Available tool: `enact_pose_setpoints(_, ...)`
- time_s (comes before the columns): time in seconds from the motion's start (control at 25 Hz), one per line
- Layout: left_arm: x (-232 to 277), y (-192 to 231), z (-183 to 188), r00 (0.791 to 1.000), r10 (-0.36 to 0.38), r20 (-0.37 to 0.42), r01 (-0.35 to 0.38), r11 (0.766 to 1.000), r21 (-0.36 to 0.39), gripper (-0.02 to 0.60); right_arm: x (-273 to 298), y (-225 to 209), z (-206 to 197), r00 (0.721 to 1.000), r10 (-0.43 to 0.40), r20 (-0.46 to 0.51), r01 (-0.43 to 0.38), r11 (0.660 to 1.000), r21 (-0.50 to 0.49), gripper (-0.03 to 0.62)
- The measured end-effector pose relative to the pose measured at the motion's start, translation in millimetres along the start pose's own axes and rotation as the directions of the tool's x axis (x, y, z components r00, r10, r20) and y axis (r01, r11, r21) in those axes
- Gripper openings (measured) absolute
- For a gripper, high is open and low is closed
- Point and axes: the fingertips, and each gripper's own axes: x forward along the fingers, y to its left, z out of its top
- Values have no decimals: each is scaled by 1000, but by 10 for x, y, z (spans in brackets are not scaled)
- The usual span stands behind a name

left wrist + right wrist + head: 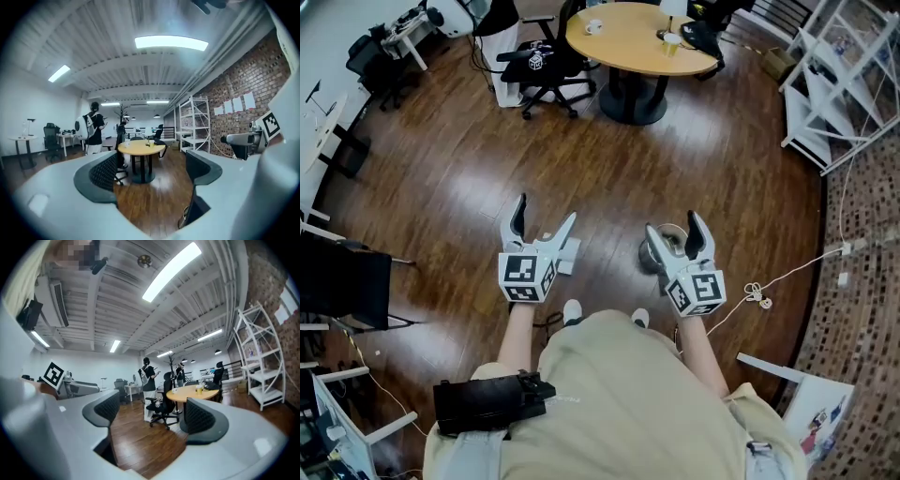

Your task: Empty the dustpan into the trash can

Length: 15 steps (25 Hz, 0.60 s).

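Holding both tools out level over the dark wooden floor, we keep the left gripper with its claw spread wide; its own view shows the left gripper with nothing between the ribbed pads, only floor and the round wooden table far off. We see the right gripper likewise parted; in its view the right gripper frames bare boards and a black office chair, with nothing pinched. The trash can stands on the floor just past the right claw, partly covered by it; it looks small, round and silvery, with a shiny wall. A pale grey piece shows low beside the left claw's inner jaw; we cannot tell whether it is the dustpan. A white cable trails across the floor to the right.
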Motion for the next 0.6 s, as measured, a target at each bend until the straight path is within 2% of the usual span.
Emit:
enact_pose_setpoints(0.2,289,-405,451,993,-53,110,48,998,46,445,22,-140,361,995,-74,72,81,992,-100,425)
enact_pose_setpoints(0.32,378,-503,610,988,-50,148,39,997,73,434,19,-256,456,988,-124,93,133,986,-99,425)
enact_pose_setpoints(0.52,421,-548,644,985,-34,169,24,998,61,419,-77,-377,499,976,-186,112,197,976,-90,425)
enact_pose_setpoints(0.6,423,-581,617,985,-26,168,17,998,52,384,-117,-427,521,973,-200,118,211,974,-89,425)
